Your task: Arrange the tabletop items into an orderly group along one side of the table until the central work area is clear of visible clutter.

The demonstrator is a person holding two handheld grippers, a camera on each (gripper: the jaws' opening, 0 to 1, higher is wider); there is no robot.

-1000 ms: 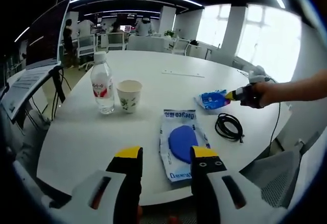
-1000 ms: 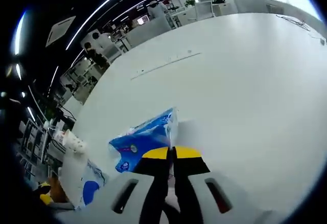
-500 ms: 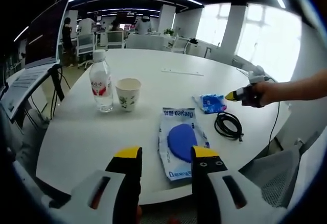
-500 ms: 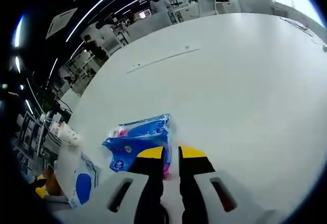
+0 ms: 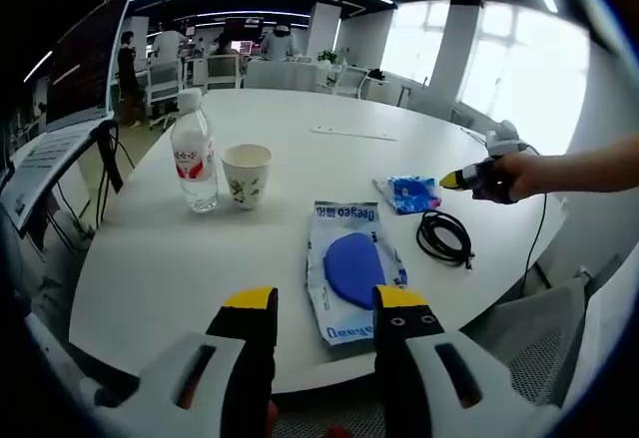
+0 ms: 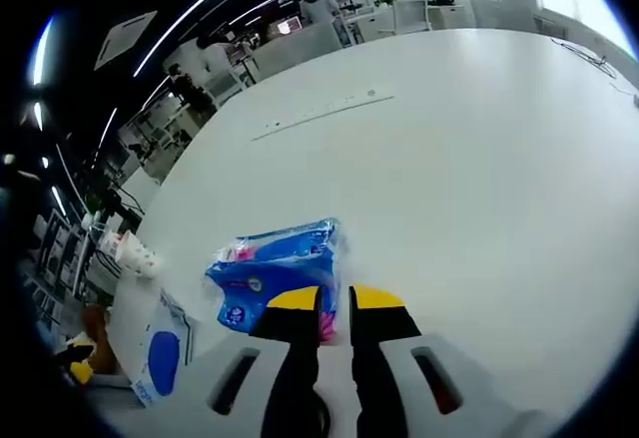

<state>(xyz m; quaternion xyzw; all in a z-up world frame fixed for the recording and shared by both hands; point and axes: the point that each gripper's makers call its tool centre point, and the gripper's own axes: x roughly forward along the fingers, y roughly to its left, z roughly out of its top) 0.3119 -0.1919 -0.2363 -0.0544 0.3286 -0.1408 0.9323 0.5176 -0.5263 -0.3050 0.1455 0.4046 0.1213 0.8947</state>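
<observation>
Blue packet (image 6: 275,271) lies on the desk (image 6: 479,189) right at the right claw (image 6: 334,298), whose jaws stand slightly parted, gripping nothing. Left claw (image 5: 315,303) hovers wide open and empty over the desk edge, above the pouch (image 5: 349,268); cable (image 5: 444,237), cup (image 5: 246,175) and bottle (image 5: 194,154) beyond.

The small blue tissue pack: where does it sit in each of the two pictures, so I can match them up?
Left gripper view: the small blue tissue pack lies right of centre on the white table, just beyond the black cable coil.
Right gripper view: it lies low and left of centre, right above the right claw.
Shared landmark: the large white-and-blue packet.
</observation>
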